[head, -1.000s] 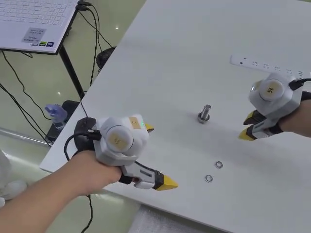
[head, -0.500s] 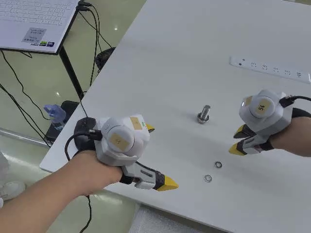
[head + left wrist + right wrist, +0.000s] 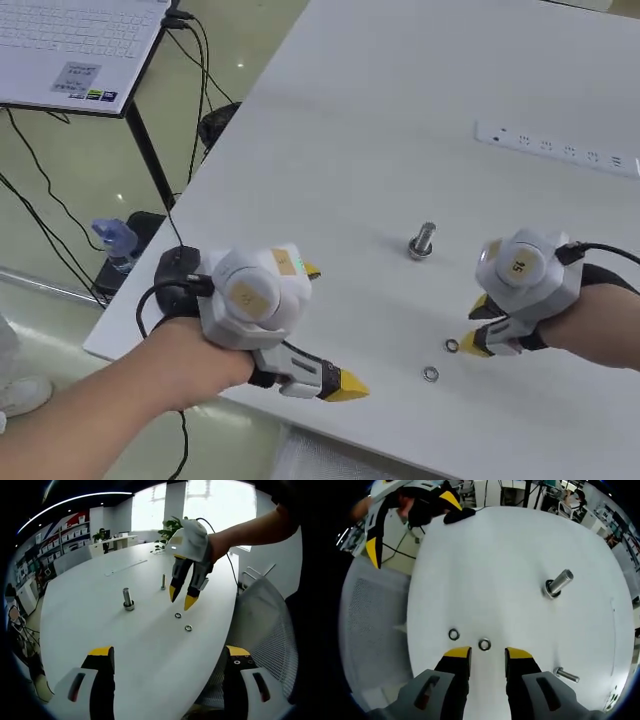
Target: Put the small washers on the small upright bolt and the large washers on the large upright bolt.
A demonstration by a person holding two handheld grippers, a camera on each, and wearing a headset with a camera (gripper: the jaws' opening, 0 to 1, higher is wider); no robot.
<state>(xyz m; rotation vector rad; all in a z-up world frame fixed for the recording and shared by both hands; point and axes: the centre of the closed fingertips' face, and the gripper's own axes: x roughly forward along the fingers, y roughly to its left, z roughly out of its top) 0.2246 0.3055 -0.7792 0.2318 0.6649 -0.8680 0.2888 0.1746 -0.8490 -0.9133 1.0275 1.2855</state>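
It was an open-plan office: a big white table [image 3: 380, 120] carrying a power strip [image 3: 560, 150], a laptop [image 3: 70, 40] on a stand, a mesh chair [image 3: 260, 610], a potted plant [image 3: 167, 530] and shelves [image 3: 70, 522] beyond.

The left gripper [image 3: 328, 327] and right gripper [image 3: 477, 325] are white-bodied, black-jawed, yellow-tipped. Just ahead of the right tips, silvery washers [image 3: 484, 644] on a plain white table [image 3: 400, 120]; beyond, a steel-grey bolt [image 3: 559, 583].

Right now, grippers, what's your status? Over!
Right gripper open, at one washer. Left gripper open, near table edge. Second washer alongside; none on large bolt or small bolt. Nothing blocking.
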